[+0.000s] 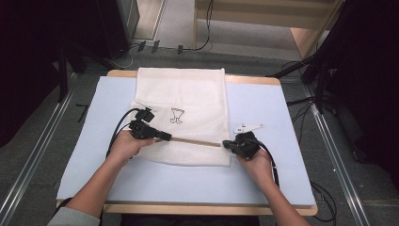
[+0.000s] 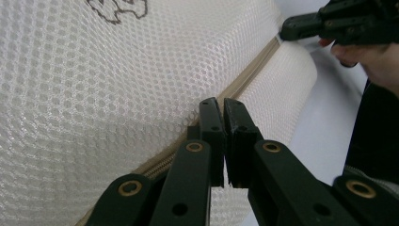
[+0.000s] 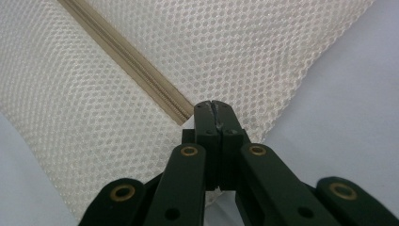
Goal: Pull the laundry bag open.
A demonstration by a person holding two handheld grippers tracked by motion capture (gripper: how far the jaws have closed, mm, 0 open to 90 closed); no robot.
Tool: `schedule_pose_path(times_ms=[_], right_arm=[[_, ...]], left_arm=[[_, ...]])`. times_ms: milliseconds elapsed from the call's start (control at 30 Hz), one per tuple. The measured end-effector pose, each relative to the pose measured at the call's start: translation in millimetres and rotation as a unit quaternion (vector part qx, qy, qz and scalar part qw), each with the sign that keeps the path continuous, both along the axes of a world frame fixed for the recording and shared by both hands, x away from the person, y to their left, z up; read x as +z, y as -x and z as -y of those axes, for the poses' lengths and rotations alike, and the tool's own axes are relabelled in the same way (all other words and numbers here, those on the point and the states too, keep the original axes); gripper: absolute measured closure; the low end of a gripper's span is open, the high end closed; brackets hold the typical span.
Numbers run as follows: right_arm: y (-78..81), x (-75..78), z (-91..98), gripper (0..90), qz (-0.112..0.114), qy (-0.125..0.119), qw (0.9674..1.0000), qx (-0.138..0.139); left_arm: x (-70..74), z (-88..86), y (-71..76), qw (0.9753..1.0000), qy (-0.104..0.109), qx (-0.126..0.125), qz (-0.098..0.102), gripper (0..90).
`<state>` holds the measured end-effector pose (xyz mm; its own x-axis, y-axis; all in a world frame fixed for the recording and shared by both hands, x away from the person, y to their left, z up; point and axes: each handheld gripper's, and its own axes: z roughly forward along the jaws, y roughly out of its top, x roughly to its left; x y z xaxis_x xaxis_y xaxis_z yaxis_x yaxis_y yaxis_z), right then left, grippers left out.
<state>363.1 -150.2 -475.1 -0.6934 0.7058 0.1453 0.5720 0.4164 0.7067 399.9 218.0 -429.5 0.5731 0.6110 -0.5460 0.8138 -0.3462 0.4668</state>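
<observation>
A white mesh laundry bag (image 1: 183, 113) lies flat on the pale blue worktop (image 1: 263, 174), its far edge reaching the back of the worktop and its near edge just ahead of the person's hands. The bag looks flat; whether anything is inside cannot be told through the mesh. A small dark line drawing (image 1: 177, 116) is printed near its middle. A tan zipper (image 1: 195, 141) runs across the bag's near part from one tool to the other. The left tool (image 1: 165, 137) sits at the zipper's left end, its jaws pressed together with only a thin slit between them; in the left gripper view the tips (image 2: 222, 110) lie over the zipper line (image 2: 244, 80), but whether they pinch a pull cannot be told. The right tool (image 1: 227, 144) is at the zipper's right end, near the bag's right edge, jaws pressed together (image 3: 212, 109) right at the end of the zipper tape (image 3: 141, 68).
</observation>
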Motion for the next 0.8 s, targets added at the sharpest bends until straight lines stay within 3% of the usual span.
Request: schedule_pose_path(times_ms=[267,600,800], right_arm=[[-0.2,0.2,-0.1,90.0,-0.001,0.001,1.0,0.0],[-0.9,0.4,0.3,90.0,-0.003,0.001,1.0,0.0],[-0.6,0.7,0.0,90.0,-0.004,0.003,1.0,0.0]], left_arm=[[0.9,-6.4,1.5,0.9999,-0.005,0.01,0.002,89.3],[0.6,-34.5,8.6,0.9996,0.002,0.027,-0.006,89.2],[1.9,-37.4,8.7,0.9992,-0.019,0.035,0.006,89.2]])
